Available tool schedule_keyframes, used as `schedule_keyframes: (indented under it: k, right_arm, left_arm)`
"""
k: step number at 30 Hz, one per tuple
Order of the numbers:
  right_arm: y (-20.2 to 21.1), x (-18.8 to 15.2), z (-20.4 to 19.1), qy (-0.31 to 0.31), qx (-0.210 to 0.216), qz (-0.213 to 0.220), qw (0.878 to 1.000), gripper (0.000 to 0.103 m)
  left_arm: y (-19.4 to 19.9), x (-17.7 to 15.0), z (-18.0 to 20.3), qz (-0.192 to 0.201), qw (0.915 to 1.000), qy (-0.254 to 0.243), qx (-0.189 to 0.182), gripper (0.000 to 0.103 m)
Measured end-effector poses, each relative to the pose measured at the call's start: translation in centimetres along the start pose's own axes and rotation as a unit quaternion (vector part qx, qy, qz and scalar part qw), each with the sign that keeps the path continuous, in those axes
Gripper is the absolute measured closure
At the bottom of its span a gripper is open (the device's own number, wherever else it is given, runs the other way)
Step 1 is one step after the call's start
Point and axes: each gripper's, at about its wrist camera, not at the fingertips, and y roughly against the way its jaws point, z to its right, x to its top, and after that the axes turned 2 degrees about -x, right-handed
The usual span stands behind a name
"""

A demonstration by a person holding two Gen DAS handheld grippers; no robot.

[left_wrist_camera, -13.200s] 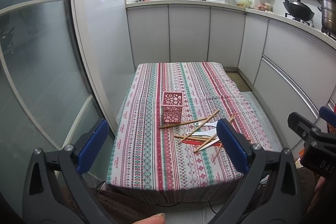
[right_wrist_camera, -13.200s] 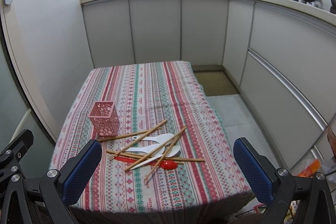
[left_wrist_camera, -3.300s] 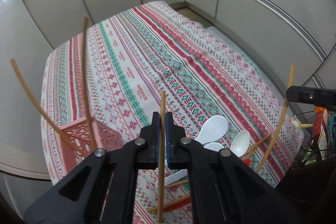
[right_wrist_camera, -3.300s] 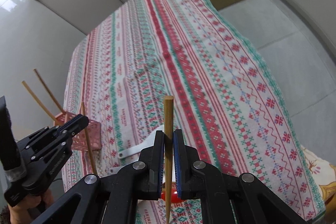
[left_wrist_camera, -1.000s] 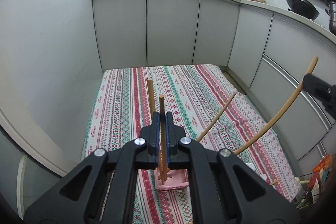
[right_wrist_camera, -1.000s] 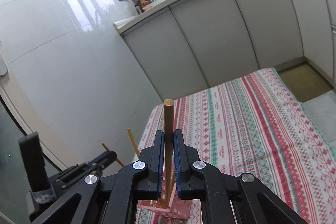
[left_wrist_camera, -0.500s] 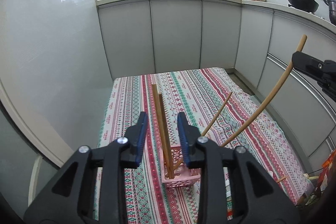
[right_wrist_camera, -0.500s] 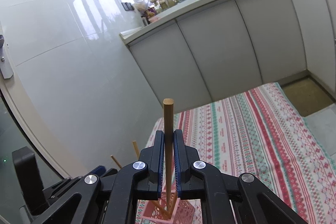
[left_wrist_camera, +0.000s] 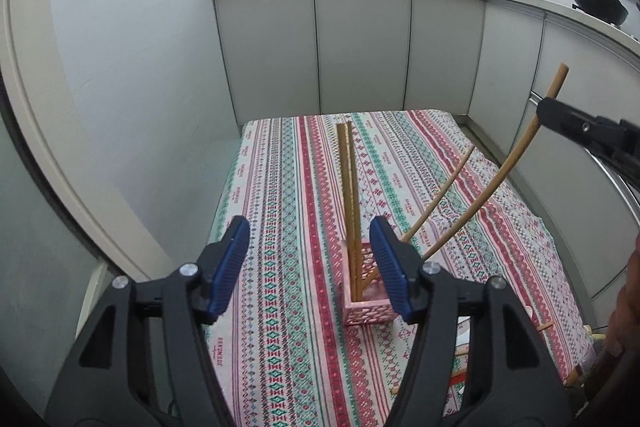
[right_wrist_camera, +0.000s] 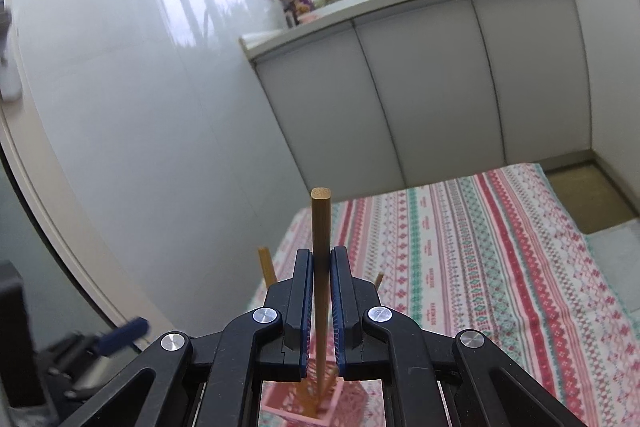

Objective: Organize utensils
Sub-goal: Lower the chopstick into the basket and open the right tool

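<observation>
A pink lattice holder (left_wrist_camera: 366,309) stands on the striped tablecloth (left_wrist_camera: 280,347). Two wooden chopsticks (left_wrist_camera: 347,187) stand upright in it and a third (left_wrist_camera: 440,193) leans to the right. My left gripper (left_wrist_camera: 310,267) sits just in front of the holder. Its jaws are opening and the blue pads touch nothing. My right gripper (right_wrist_camera: 320,261) is shut on a chopstick (right_wrist_camera: 321,227) held upright, whose lower end reaches into the holder (right_wrist_camera: 304,403). In the left wrist view that right gripper (left_wrist_camera: 576,129) comes in from the right with its chopstick (left_wrist_camera: 516,163) slanting down to the holder.
Loose chopsticks (left_wrist_camera: 546,326) and a red spoon (left_wrist_camera: 456,379) lie near the table's front right corner. A person's hand (left_wrist_camera: 624,307) shows at the right edge. A white wall runs along the table's left side, with grey cabinets (left_wrist_camera: 360,47) behind.
My left jaws went from shut on a chopstick to wide apart, and that chopstick now stands in the holder. The right gripper keeps its chopstick and has shifted slightly over the holder.
</observation>
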Motion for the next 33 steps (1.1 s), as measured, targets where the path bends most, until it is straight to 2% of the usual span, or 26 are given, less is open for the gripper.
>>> schedule_keyframes:
  k: [18,33]
  right_arm:
    - [-5.2,-3.0,-3.4,0.088,-0.081,-0.076,0.99,0.095]
    - [-5.8,-3.9,-4.3,0.107,-0.104,-0.099,0.984,0.094]
  left_arm:
    - [-1.6,-1.0,-1.2,-0.052,0.9986,0.009,0.009,0.039]
    - [-2.0,-0.9,-1.2,-0.066,0.9977,0.004,0.018,0.034]
